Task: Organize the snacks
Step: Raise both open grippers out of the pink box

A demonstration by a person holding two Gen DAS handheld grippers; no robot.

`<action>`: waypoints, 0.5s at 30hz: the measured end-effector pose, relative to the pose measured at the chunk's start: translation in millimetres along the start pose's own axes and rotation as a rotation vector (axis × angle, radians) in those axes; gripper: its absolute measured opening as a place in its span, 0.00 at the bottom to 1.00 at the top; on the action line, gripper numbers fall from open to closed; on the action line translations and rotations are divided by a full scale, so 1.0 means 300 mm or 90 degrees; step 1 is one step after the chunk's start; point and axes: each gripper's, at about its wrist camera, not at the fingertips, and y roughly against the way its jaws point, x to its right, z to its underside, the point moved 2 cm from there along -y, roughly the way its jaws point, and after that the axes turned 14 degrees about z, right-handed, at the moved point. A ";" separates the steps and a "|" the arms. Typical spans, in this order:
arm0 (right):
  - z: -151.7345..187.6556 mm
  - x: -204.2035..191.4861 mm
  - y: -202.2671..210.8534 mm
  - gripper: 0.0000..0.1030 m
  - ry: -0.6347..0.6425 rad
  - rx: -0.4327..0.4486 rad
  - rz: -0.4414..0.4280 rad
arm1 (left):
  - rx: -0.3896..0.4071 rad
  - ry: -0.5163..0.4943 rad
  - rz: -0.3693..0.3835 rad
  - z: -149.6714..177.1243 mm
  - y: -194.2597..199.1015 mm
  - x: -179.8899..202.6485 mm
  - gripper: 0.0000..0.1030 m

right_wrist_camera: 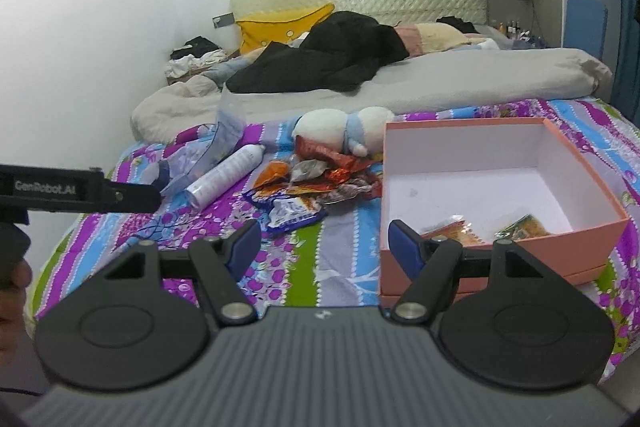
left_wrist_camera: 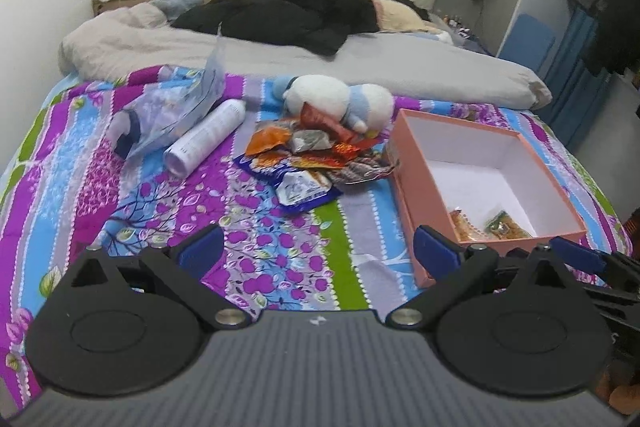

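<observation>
Pink box [right_wrist_camera: 500, 239] sits at frame right w/ two packets already inside; the rest of the snack pile [right_wrist_camera: 316, 179] lies centre frame on the quilt [right_wrist_camera: 320, 267]. Your left gripper [left_wrist_camera: 316, 247] & right gripper [right_wrist_camera: 324, 239] both hang wide, empty. You're between picks, I'd say: next, reach fwd to the pile.

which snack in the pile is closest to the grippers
The blue-and-white packet at the pile's near edge; the orange and red wrappers lie behind it, toward the plush toy.
</observation>
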 end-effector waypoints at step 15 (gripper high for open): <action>-0.024 -0.067 -0.177 0.70 0.021 -0.037 -0.004 | -0.026 0.030 -0.040 -0.037 -0.201 -0.166 0.99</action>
